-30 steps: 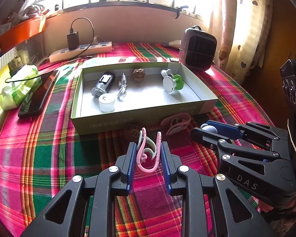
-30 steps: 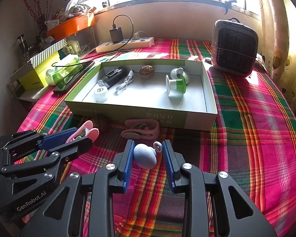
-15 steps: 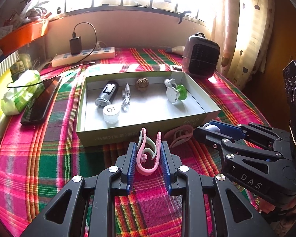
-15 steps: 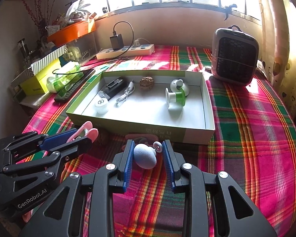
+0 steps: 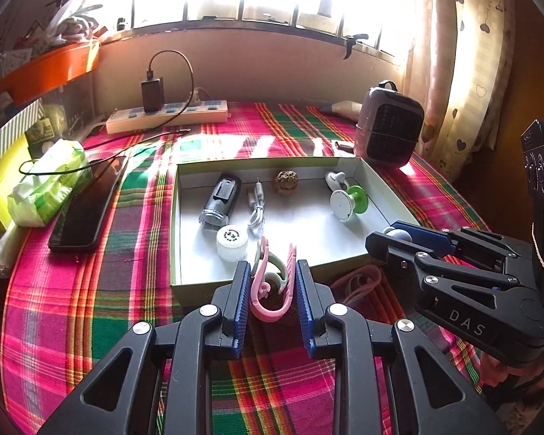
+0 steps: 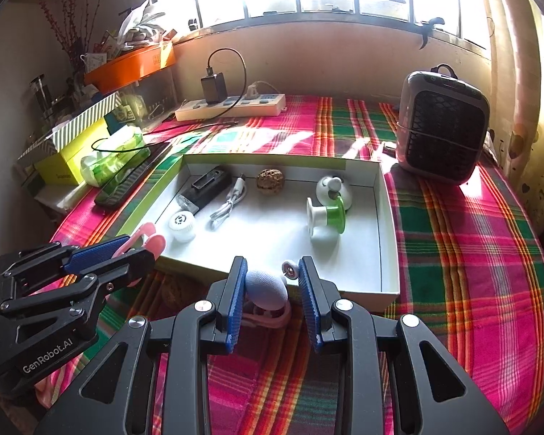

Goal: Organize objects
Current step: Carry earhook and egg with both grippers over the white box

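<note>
The left gripper (image 5: 273, 275) is clamped on a pink clip (image 5: 268, 290) whose long axis runs straight ahead along the fingers, its tips already over the near wall of the box (image 5: 185, 290). The right gripper (image 6: 270, 282) grips a pale blue ball (image 6: 266, 288), hanging just short of that same near wall (a pink loop lies below it). Both loads need only go forward; the left looks nearer the drop.

A bendy pink clip (image 5: 270, 291) and a little round blue-white ball thing (image 6: 266, 289) are both held up in the air by the near edge of the open box (image 6: 388, 224).
</note>
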